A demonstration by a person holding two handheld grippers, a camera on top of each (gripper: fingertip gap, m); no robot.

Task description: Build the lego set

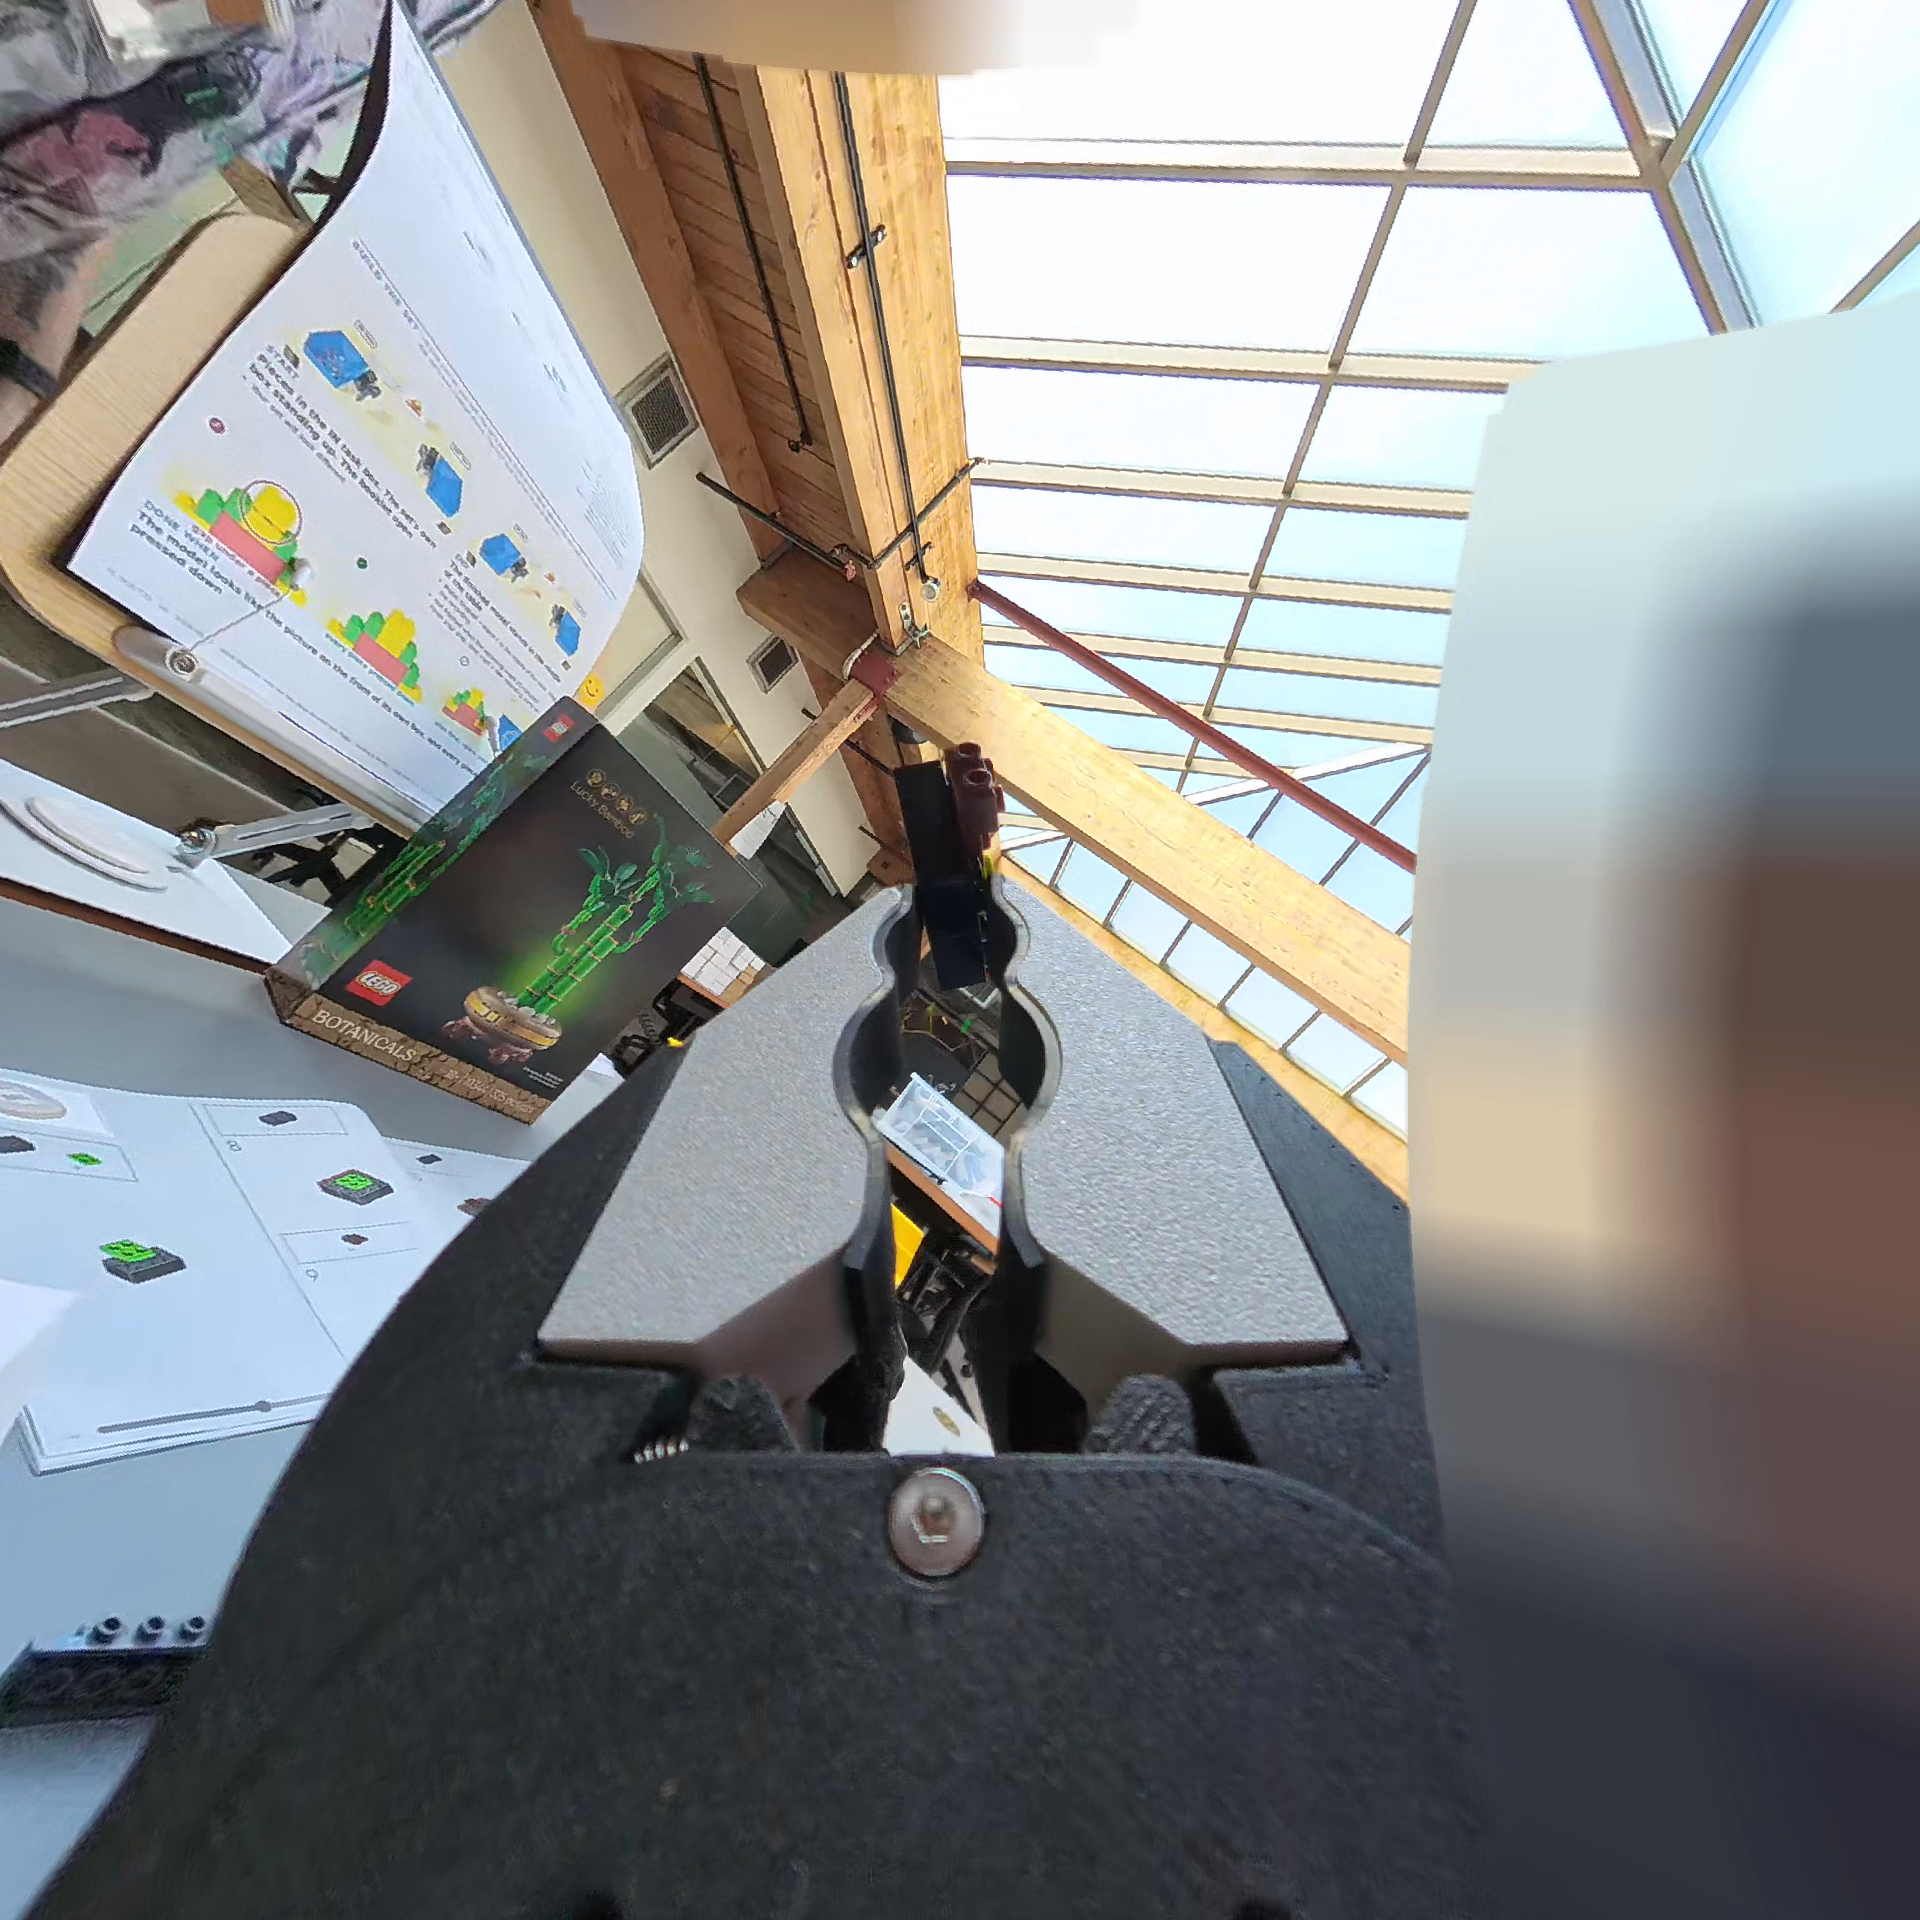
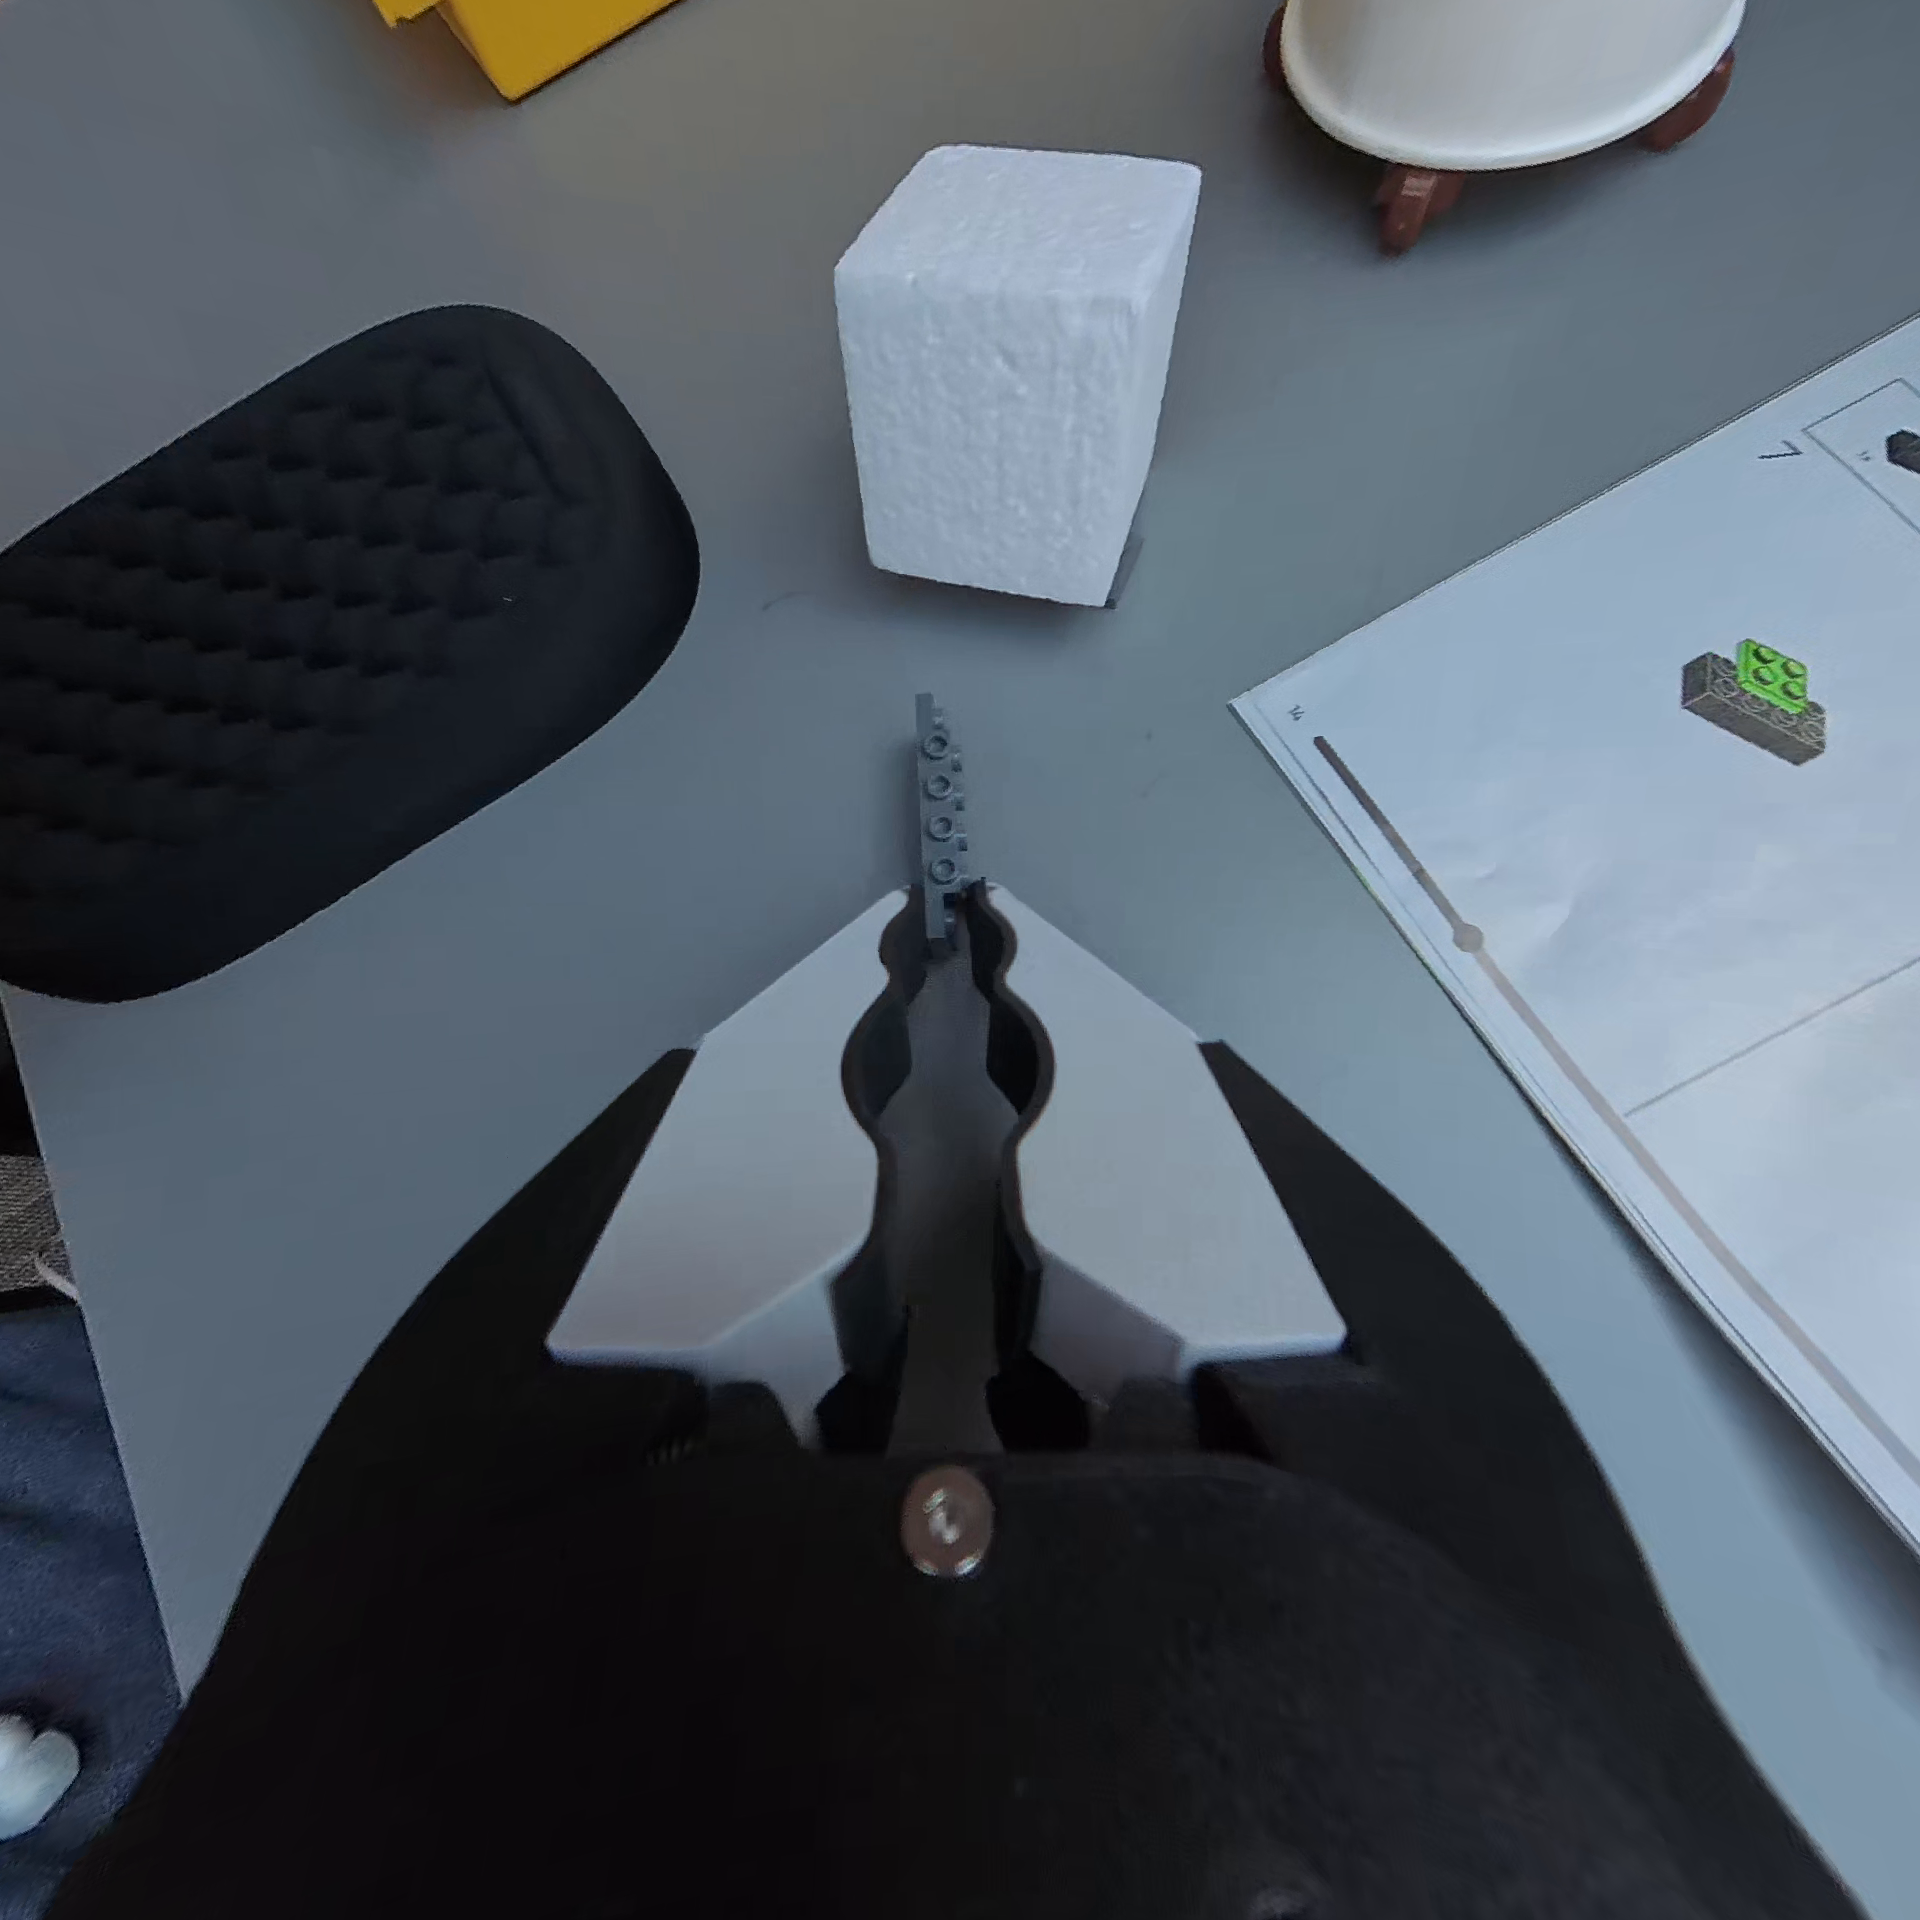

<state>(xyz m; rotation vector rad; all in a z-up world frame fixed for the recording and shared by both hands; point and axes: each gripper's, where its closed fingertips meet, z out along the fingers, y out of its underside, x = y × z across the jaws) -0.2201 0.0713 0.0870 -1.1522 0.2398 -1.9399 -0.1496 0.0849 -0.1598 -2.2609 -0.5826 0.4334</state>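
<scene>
Both grippers loaded, parts held apart in air.

Your left gripper (image 1: 951,904) is clamped on one small black-and-brown assembly (image 1: 951,847), raised and tilted upward; your right gripper (image 2: 951,899) pinches one grey plate (image 2: 938,821) by its end, above the table (image 2: 1195,644). Bring them together slowly, studs aligned square, then press. Also: one foam block (image 2: 1013,374), one set box (image 1: 520,935).

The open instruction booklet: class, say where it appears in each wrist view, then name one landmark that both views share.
Left wrist view: the instruction booklet lies flat at the lower left, in front of the upright set box.
Right wrist view: the booklet lies along the right edge, right of the white foam block.
Shared landmark: the grey table, which carries the booklet in both views.
</scene>
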